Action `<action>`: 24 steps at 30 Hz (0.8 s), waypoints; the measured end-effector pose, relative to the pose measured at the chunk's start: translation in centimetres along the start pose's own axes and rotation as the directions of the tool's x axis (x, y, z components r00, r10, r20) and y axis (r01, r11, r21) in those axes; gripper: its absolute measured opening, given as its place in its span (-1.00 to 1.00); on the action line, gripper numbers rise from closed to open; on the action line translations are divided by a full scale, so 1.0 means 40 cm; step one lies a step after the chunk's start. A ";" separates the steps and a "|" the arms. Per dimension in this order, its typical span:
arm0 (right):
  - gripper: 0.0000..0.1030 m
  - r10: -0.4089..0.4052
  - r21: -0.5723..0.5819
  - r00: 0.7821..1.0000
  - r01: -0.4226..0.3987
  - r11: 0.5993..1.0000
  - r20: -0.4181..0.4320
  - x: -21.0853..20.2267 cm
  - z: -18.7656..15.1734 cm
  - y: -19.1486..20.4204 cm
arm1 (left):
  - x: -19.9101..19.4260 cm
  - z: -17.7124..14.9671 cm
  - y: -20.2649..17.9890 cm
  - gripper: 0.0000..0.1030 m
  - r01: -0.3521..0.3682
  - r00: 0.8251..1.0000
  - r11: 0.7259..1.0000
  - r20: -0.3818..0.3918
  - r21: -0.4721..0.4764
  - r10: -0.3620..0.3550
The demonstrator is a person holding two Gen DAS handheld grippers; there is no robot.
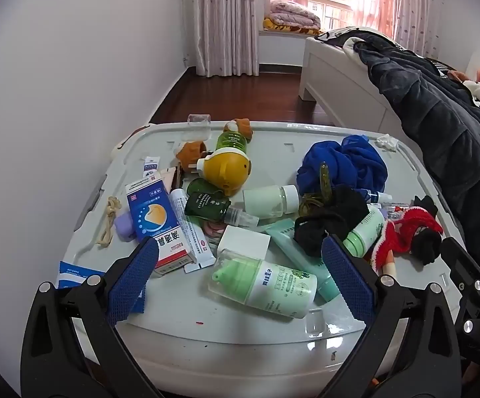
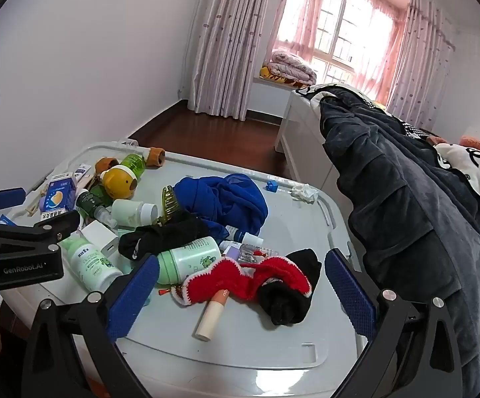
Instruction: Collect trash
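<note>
We log first a white bed (image 2: 306, 152) at the right, its frame mostly hidden under a dark quilted coat (image 2: 405, 199) that runs out of the picture. Next comes the grey plastic lid (image 2: 273, 341) that serves as the work surface, its near edge cut off behind both tools. On it we count a blue mesh cloth (image 2: 226, 199) bunched at the middle, a black sock (image 2: 167, 237) draped over neighbouring bottles, and a red knitted piece (image 2: 240, 278) with a black part folded on top, which covers one end of a pale tube (image 2: 211, 315). A green-and-white pump bottle (image 1: 266, 282) lies on its side, and a blue-and-white medicine box (image 1: 160, 229) is partly behind the left tool's pad. The yellow bear-shaped device (image 1: 226, 169) has a green bottle (image 1: 231, 139) behind it; whether the two are joined we cannot tell. The trash we can identify is a crumpled white tissue (image 2: 304, 192), at the lid's far right corner, apart from the pile. Our left gripper (image 1: 240, 278) hangs over the pump bottle, fingers spread wide, touching nothing. Our right gripper (image 2: 240, 288) hangs over the red knit, fingers likewise wide apart and empty.
</note>
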State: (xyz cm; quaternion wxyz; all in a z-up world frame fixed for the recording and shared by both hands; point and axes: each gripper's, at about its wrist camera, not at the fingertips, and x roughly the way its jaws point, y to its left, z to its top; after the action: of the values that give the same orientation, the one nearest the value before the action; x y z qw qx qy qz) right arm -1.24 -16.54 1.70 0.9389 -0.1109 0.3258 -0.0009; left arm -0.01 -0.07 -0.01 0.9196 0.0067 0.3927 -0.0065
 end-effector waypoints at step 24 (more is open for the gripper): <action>0.92 0.003 0.011 1.000 -0.003 1.000 0.006 0.001 0.005 -0.010 | 0.011 -0.005 0.012 0.87 -0.050 0.998 0.998 -0.024 -0.027 0.050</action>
State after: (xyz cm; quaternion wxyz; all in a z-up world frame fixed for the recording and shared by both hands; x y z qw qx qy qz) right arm -1.07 -16.88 1.92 0.9404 -0.1053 0.3234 -0.0008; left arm 0.15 0.43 -0.45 0.9148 0.0038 0.4034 0.0220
